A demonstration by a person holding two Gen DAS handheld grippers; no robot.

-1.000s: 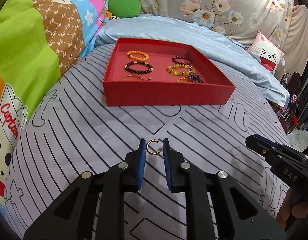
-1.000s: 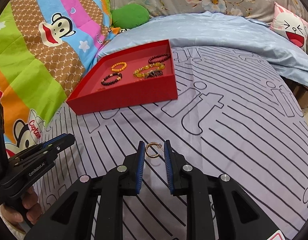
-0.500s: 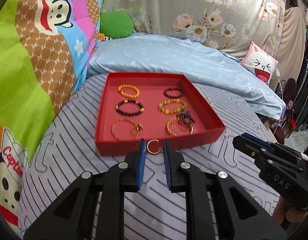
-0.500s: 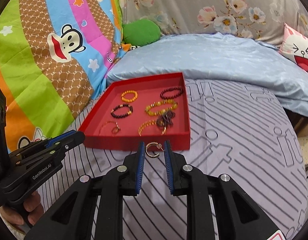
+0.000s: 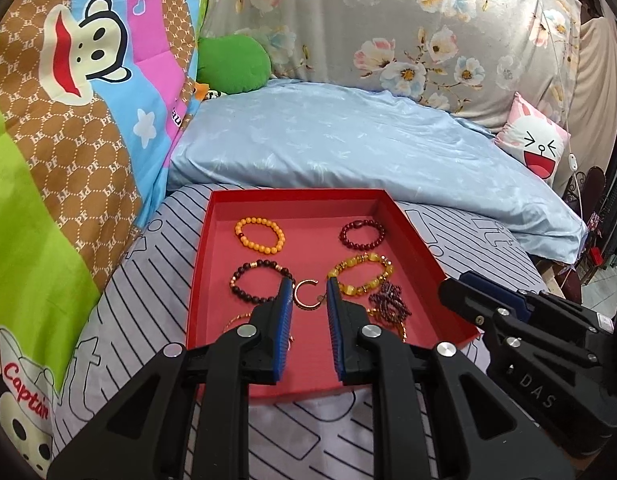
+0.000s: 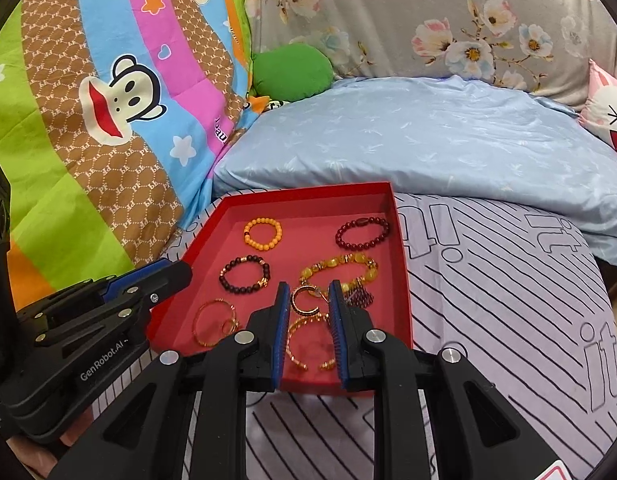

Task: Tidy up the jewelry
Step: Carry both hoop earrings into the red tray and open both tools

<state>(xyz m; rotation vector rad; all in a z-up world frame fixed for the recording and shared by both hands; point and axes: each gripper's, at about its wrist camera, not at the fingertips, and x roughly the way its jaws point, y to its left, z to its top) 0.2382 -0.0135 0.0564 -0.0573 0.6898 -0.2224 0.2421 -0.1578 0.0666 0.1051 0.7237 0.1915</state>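
Note:
A red tray (image 5: 199, 268) lies on the striped bedspread and holds several bracelets: orange beads (image 5: 260, 236), dark red beads (image 5: 362, 233), brown beads (image 5: 254, 282), yellow amber beads (image 5: 362, 276) and a purple one (image 5: 390, 304). My left gripper (image 5: 308, 296) hangs over the tray's middle, shut on a small gold hoop earring (image 5: 297, 298). My right gripper (image 6: 308, 300) hovers over the tray's near right part, shut on a second gold hoop earring (image 6: 295, 304). Two gold bangles (image 6: 214, 322) (image 6: 312, 344) lie in the tray's front row, partly hidden by the fingers.
A pale blue pillow (image 5: 368, 148) lies just behind the tray. A bright cartoon quilt (image 5: 68, 140) rises on the left, with a green cushion (image 5: 232, 64) and floral fabric at the back. A pink-and-white cushion (image 5: 536, 148) sits far right, where the bed ends.
Both grippers have moved forward and up, from above the striped bedspread to above the red tray. Each still carries its earring. The tray now looks closer and larger.

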